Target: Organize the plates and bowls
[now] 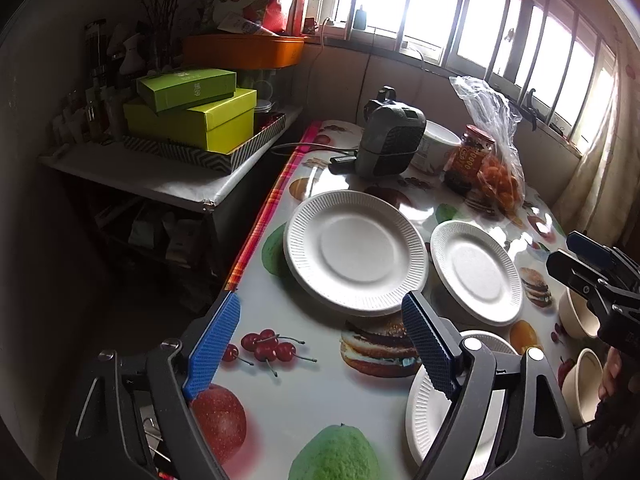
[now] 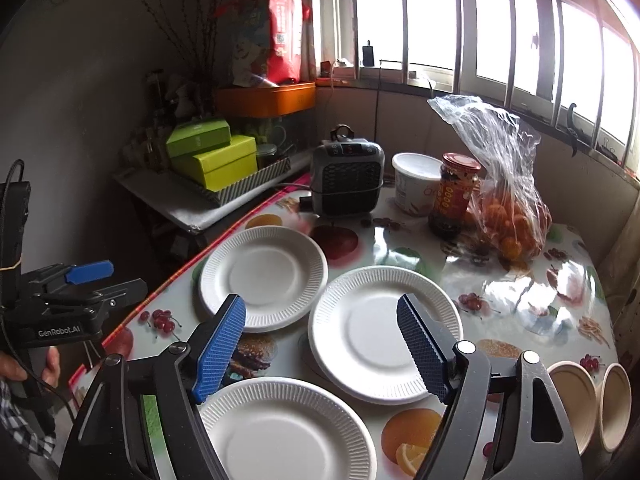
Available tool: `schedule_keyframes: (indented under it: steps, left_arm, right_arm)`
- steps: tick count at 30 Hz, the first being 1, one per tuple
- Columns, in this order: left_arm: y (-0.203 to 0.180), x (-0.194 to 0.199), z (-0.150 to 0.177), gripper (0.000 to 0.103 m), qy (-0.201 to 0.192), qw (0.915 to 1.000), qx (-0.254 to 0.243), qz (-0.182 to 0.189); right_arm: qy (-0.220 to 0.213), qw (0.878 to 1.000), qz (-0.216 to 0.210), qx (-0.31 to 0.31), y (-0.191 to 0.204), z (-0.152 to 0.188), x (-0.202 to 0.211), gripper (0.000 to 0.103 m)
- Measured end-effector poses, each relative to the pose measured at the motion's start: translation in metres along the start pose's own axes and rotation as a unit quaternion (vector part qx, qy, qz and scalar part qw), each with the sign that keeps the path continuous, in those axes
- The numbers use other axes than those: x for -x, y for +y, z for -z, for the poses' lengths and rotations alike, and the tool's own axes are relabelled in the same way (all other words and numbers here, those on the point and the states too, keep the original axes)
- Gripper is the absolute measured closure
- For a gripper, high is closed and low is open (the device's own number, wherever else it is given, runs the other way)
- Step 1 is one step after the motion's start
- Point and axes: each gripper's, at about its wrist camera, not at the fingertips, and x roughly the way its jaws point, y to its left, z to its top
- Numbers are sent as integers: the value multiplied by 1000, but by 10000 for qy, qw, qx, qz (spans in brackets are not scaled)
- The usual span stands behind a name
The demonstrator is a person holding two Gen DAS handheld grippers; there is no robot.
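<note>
The right gripper (image 2: 320, 344) is held over the bench (image 2: 520, 308), its fingers (image 2: 220, 344) spread with nothing between them. The left gripper (image 1: 320, 356) is likewise spread and empty. Three white plates (image 2: 384, 332) are laid apart nearer than the heater (image 2: 347, 182); two bowls (image 2: 592, 404) are seen to their right.

Three plates on the worktop (image 2: 520, 320): far plate (image 2: 264, 276) at left, middle plate (image 2: 386, 332) right of it, near plate (image 2: 288, 432) in front. Two bowls (image 2: 592, 404) lie at the right edge. Behind the plates: heater (image 2: 346, 178), tub (image 2: 416, 184), jar (image 2: 456, 196), bag (image 2: 504, 200), left to right.
</note>
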Motion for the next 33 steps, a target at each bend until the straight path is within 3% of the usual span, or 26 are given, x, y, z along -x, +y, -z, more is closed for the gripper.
schedule_keyframes:
  steps: [2,7,10,13,15,18,29,33]
  left_arm:
    - [7,-7,-6,26,63,9999,91,19]
    - [16,-23,-16,27,115,9998,143,-65]
    - [22,-34,-22,38,191,9996,199,-97]
    - [29,-46,-25,39,274,9991,325,-94]
    - [31,-51,-26,47,284,9990,319,-117]
    - [31,-61,-27,53,379,9988,282,-125]
    - [39,-95,-27,53,723,9958,557,-43]
    - [40,-106,-26,53,859,9948,549,-59]
  right_arm:
    - [70,9998,-135,113,1,-11,-13,26]
    - [353,9988,-324,94,-5,-33,-53,35]
    - [558,9973,-465,82,-10,-43,-82,41]
    - [798,9953,-543,110,-12,-48,-110,56]
    - [966,9936,-557,205,-12,-49,-126,75]
    - [1119,9912,-645,305,-12,-50,-144,84]
    - [1486,9856,-802,-87,-27,-42,-194,83]
    - [1629,9827,-863,-173,-31,-40,-208,71]
